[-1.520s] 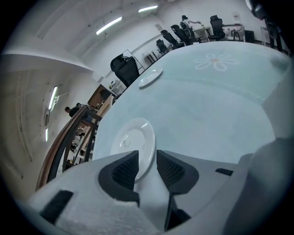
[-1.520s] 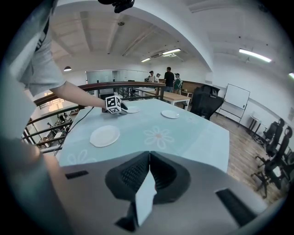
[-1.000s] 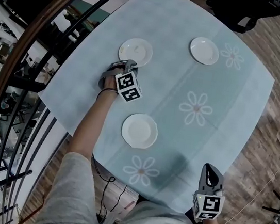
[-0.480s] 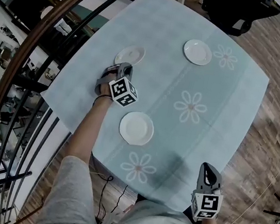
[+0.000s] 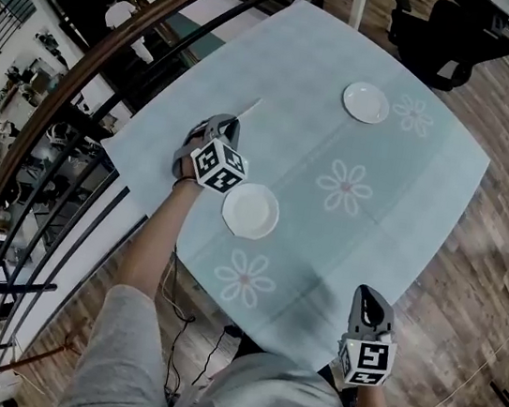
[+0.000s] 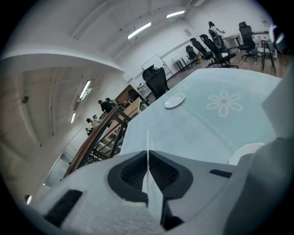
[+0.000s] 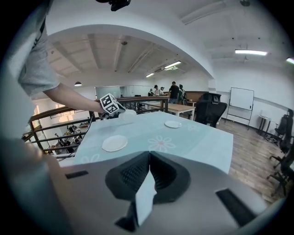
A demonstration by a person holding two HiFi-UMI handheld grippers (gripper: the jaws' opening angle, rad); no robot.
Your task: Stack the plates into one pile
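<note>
My left gripper (image 5: 228, 124) is shut on the rim of a white plate (image 5: 250, 108). Its jaws have just been closing on that rim. The plate is lifted off the cloth and shows edge-on as a thin line (image 6: 148, 137) between the pads of the left gripper (image 6: 148, 153). A second white plate (image 5: 251, 211) lies flat just right of my left hand. A third plate (image 5: 365, 102) sits at the far side. My right gripper (image 5: 366, 292) hangs off the table's near edge, shut and empty. From the right gripper (image 7: 148, 153) I see the near plate (image 7: 114, 143) and the far plate (image 7: 173, 124).
The table (image 5: 406, 202) wears a pale blue cloth with flower prints. A curved wooden railing (image 5: 81, 96) with black bars runs close along its left side. Black office chairs (image 5: 445, 37) stand beyond the far corner. Wooden floor lies to the right.
The left gripper closed on the far-left plate's rim and raised it off the cloth, tipping it on edge. The right gripper stayed near the table's front edge.
</note>
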